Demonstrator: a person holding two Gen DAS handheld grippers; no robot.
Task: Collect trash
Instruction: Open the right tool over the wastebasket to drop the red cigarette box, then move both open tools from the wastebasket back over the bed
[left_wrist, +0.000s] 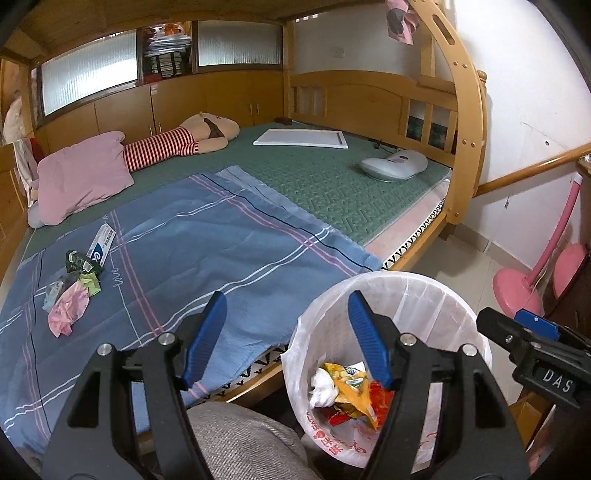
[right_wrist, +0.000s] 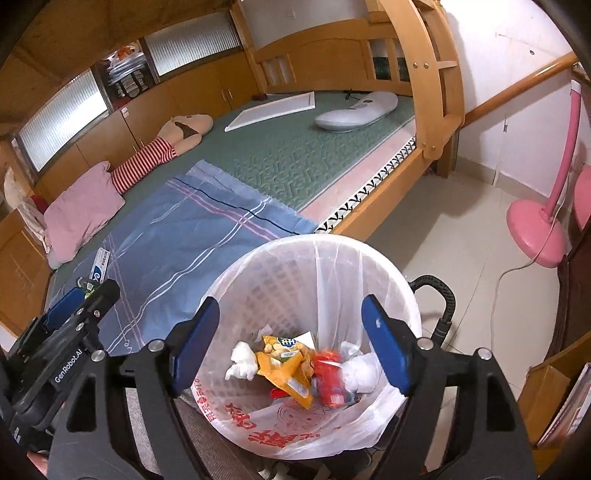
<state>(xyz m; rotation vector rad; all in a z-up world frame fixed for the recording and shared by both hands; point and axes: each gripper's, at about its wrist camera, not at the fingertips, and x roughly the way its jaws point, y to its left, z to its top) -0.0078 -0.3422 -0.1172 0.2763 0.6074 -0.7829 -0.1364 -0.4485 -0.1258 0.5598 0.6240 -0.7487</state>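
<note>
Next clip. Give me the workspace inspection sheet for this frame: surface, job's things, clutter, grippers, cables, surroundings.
Surface: bed with green mat, blue striped sheet over the near part.
Job's things: crumpled wrappers and toothpaste box lie on the sheet; lined trash bin beside the bed holds yellow snack bag, red wrapper, white tissue.
Clutter: pink pillow, striped doll, white board, white device.
Grippers: left gripper open, empty; right gripper open above bin, empty.
Cables: cord from pink fan base across floor.
Surroundings: wooden bunk frame, cabinets, tiled floor.
</note>
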